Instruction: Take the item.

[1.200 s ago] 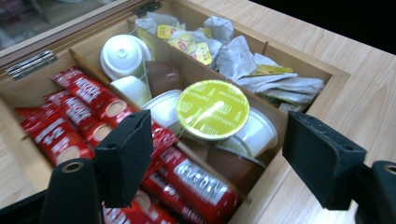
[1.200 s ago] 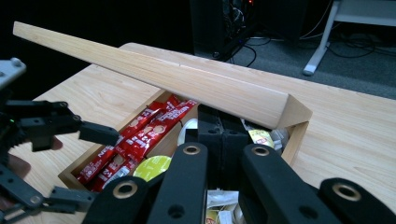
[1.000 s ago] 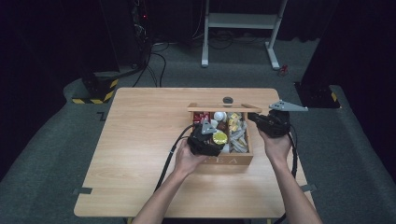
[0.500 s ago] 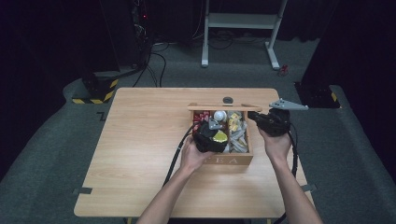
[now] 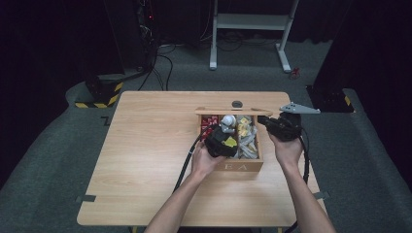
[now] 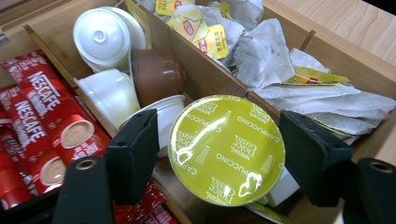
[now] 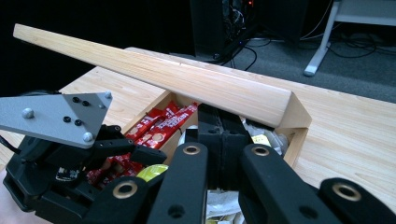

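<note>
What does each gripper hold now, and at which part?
Left gripper: jaws have just been closing around the Dolce Gusto cappuccino capsule at its rim, a small gap showing, so not gripped yet. Right gripper: shut, tips under the raised wooden lid.

Red Nescafe sticks point(image 6: 44, 126), tea bags point(image 6: 299, 88) beside, wooden table point(image 5: 145, 160).

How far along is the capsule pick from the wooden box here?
Done: the lid is propped open by the shut right gripper. In hand: the left gripper has just been closing around a green-lidded cappuccino capsule, pads not visibly pressing yet. Left: grip it and lift it clear of the wooden box.
</note>
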A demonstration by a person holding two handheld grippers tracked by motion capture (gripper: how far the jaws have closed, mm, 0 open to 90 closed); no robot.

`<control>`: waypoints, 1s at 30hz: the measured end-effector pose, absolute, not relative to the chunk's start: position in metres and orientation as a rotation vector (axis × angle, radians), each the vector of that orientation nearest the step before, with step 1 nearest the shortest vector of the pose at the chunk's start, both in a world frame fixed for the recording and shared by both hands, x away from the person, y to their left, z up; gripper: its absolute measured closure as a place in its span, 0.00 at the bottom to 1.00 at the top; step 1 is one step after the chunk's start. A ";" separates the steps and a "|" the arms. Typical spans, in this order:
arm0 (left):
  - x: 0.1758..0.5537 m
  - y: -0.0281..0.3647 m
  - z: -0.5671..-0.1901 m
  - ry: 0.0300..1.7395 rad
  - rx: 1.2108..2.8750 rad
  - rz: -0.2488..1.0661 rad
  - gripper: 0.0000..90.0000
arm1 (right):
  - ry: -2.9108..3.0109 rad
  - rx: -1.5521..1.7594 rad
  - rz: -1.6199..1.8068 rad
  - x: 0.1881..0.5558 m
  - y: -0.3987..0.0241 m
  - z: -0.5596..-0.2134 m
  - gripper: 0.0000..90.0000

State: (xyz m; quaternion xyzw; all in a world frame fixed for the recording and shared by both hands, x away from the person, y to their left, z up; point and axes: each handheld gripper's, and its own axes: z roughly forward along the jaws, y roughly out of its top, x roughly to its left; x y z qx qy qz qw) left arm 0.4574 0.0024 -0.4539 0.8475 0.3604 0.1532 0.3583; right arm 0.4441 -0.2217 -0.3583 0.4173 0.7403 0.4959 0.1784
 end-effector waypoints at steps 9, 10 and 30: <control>0.456 0.001 -0.454 0.920 2.194 0.401 0.42 | 2.095 1.178 1.402 0.444 -0.222 -0.359 1.00; 0.455 0.001 -0.453 0.910 2.195 0.408 0.42 | 2.095 1.179 1.402 0.444 -0.222 -0.359 1.00; 0.440 0.012 -0.432 0.800 2.137 0.398 0.43 | 2.091 1.184 1.409 0.445 -0.222 -0.359 1.00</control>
